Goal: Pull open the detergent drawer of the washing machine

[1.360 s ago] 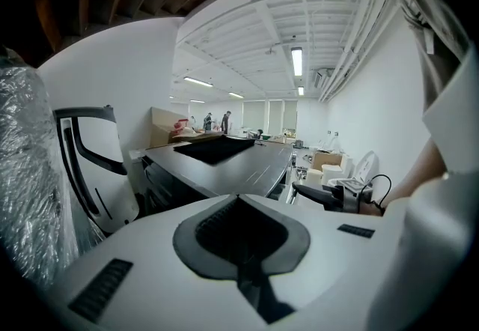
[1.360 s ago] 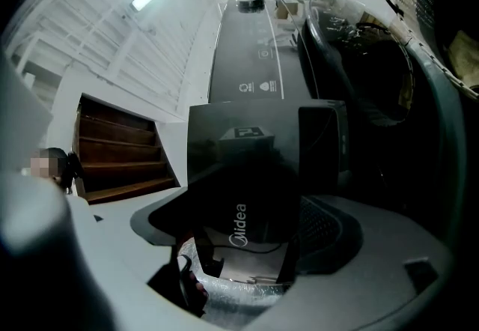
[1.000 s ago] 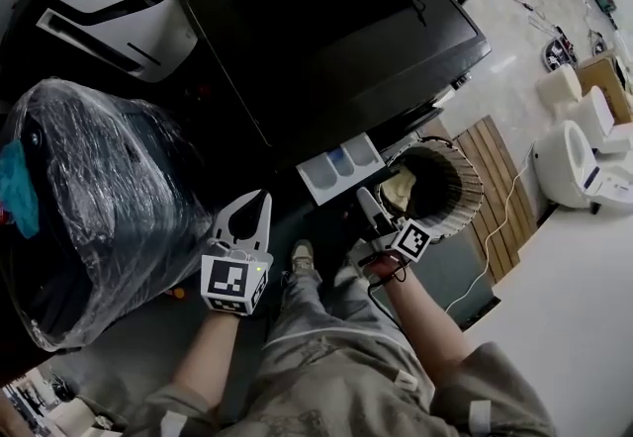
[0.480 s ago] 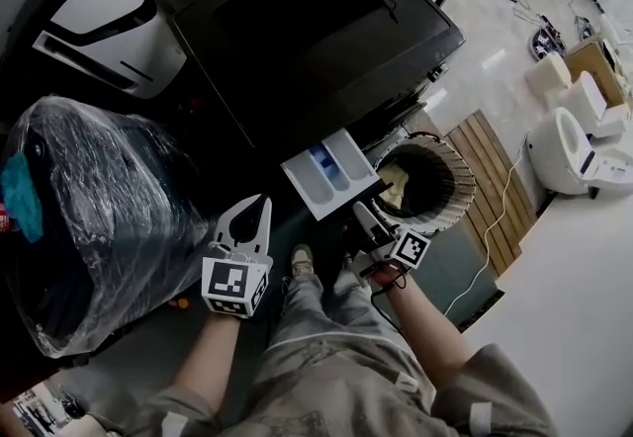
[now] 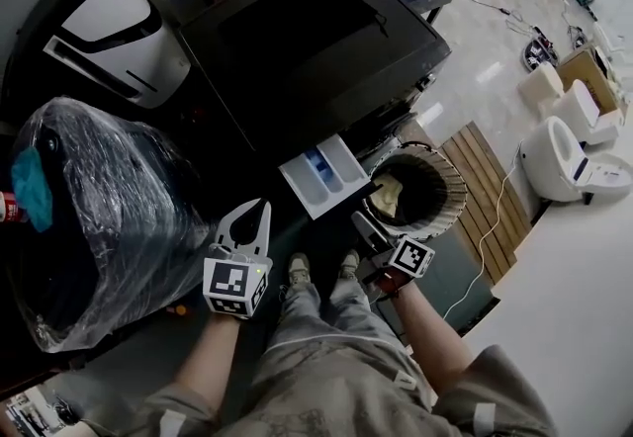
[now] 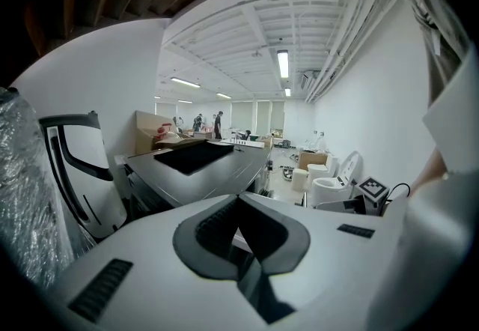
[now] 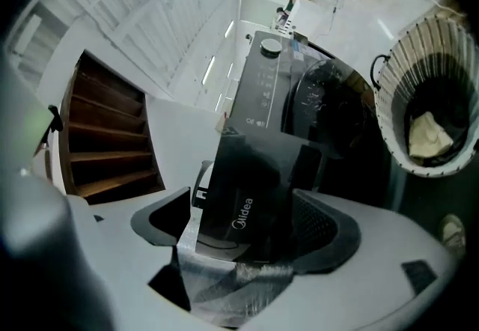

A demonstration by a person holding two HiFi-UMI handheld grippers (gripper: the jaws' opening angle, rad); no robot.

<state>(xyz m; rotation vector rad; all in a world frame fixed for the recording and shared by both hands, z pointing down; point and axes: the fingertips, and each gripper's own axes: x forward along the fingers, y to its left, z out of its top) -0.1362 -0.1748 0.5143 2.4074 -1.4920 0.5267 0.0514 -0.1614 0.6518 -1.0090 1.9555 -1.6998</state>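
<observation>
Drawer [image 5: 321, 173]: pulled out of washer [image 5: 307, 40]. Right hand-held gripper [image 5: 361, 219] pinches its front. Left hand-held gripper [image 5: 261, 207] pressed together, empty.

The washing machine [image 5: 316, 40] is glossy black. Its detergent drawer [image 5: 318, 175] is pale grey-white inside with one blue compartment, and its front panel is black with white lettering. The left gripper [image 5: 259, 208] and right gripper [image 5: 358, 218] are white with dark grey pads, and each carries a cube of black-and-white square markers. The laundry basket [image 5: 443, 166] is ribbed in white and dark, and the cloth [image 5: 388, 194] inside it is pale yellow
</observation>
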